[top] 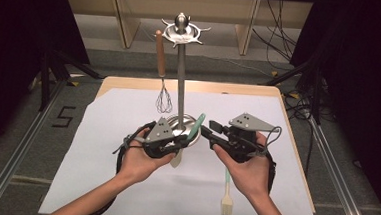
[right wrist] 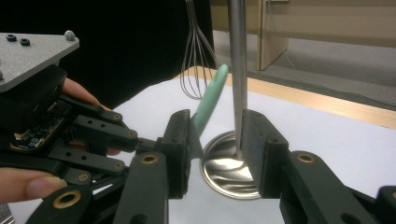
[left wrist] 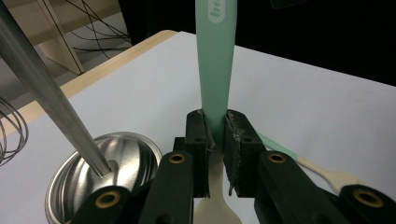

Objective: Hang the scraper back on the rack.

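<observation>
Your left gripper (top: 178, 146) has its jaws clamped on the mint-green handle of a spatula (top: 193, 129), just in front of the stand's round steel base (top: 173, 124). In the left gripper view the handle (left wrist: 215, 60) rises straight up out of the closed jaws, and the cream blade hangs below them, close over the white sheet (top: 127, 133). The handle leans up and away toward the stand's pole (top: 181, 82), its tip near the pole but not touching it as far as the high view shows. Your right gripper (top: 206, 129) sits just to the right of the base, level with the left one, its jaws wide apart and holding nothing; in the right gripper view (right wrist: 212, 154) the pole (right wrist: 237, 65) and the shiny base (right wrist: 229, 172) show through the gap between them, with the spatula's green handle (right wrist: 209, 100) slanting up beside the left jaw. A whisk (top: 163, 93) with a wooden handle hangs from the stand's top ring (top: 182, 33), left of the pole and clear of the table. A brush (top: 227, 197) with a green handle and pale bristles lies flat on the sheet, nearer you than the base, below your right hand (top: 247, 173). Your left hand (top: 137, 162) cups its gripper from beneath, in front of the base and to its left.
</observation>
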The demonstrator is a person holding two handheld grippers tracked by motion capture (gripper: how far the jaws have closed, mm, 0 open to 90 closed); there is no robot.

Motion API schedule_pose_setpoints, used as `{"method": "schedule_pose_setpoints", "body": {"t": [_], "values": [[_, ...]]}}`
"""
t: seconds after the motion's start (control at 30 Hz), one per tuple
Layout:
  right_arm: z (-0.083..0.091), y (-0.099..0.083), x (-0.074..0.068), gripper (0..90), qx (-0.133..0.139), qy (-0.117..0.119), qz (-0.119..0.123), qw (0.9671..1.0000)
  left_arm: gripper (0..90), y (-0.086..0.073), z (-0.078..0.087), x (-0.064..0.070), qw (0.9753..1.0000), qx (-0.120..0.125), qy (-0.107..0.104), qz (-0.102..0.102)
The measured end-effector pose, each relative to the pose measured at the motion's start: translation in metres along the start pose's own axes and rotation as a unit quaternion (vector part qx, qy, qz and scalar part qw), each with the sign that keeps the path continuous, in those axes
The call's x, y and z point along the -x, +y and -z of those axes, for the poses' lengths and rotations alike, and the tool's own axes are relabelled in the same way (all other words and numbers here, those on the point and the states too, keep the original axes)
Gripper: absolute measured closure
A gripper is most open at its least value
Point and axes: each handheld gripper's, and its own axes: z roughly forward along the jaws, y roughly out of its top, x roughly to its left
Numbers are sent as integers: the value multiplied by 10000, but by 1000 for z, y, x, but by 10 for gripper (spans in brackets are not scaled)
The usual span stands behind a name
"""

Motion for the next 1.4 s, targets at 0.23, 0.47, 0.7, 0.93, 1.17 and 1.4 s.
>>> {"method": "schedule_pose_setpoints", "body": {"t": [0.23, 0.47, 0.7, 0.93, 1.17, 1.4], "values": [[-3, 2, -2, 643, -102, 4, -134, 9999, 796, 0, -2, 3, 10000, -23, -29, -78], [-5, 2, -2, 663, -169, 36, -173, 9997, 796, 1, -3, 8, 9999, 0, -81, -121], [-6, 2, -2, 725, -192, 32, -266, 9995, 795, 0, -5, 10, 9998, 1, -121, -155], [-8, 3, -2, 794, -158, 155, -256, 9994, 794, 0, -6, 10, 9998, 26, -144, -158], [-4, 7, -5, 828, -246, 369, -15, 9990, 770, 2, -6, 8, 9987, -7, -476, -154], [3, 12, 2, 828, -472, 973, 483, 9930, 609, 3, 2, -7, 9898, 201, -1407, -114]]}}
